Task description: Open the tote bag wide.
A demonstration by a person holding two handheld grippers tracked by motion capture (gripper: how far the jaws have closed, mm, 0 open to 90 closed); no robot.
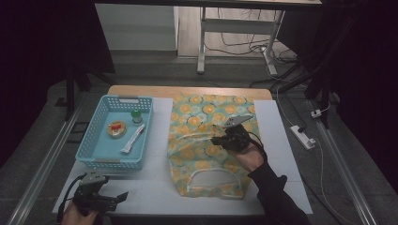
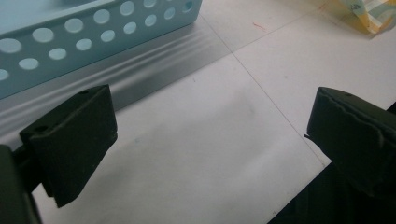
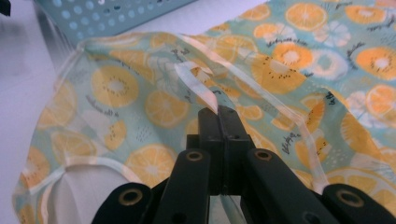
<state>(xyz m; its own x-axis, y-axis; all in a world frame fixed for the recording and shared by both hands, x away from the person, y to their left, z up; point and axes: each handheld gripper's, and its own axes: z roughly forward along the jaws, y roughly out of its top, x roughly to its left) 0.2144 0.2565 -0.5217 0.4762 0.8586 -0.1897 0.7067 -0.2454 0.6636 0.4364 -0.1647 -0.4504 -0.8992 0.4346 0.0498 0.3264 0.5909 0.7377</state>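
Right gripper (image 1: 219, 139) sits over the middle of the fruit-print bag (image 1: 206, 112), which lies flat on the white mat (image 1: 277, 154) covering the tabletop, toward the right half and reaching from the far edge almost to the near edge. In the right gripper view the two black jaws are pressed together, pinching a fold of the bag's clear-trimmed rim (image 3: 211, 95); the fabric rises in a small ridge at the jaw tips. The bag's handle loop (image 1: 213, 180) lies flat at its near end, close to the near edge of the mat.

Left gripper (image 1: 121, 197) rests at the near-left corner of the tabletop, apart from the bag. Left gripper view: jaws spread wide, bare white mat between them, nothing held.

Blue perforated basket (image 1: 94, 150) stands on the left half, just beside the bag's left edge, a narrow strip of mat between them. Its near wall lies just ahead of the left gripper. Inside the basket: a small round container with red contents (image 1: 116, 129), a green-capped bottle (image 1: 136, 115), a white tube (image 1: 133, 138) lying lengthwise.

Nothing lies between the right gripper and the bag. The person's dark sleeve (image 1: 272, 192) crosses the bag's near-right corner.
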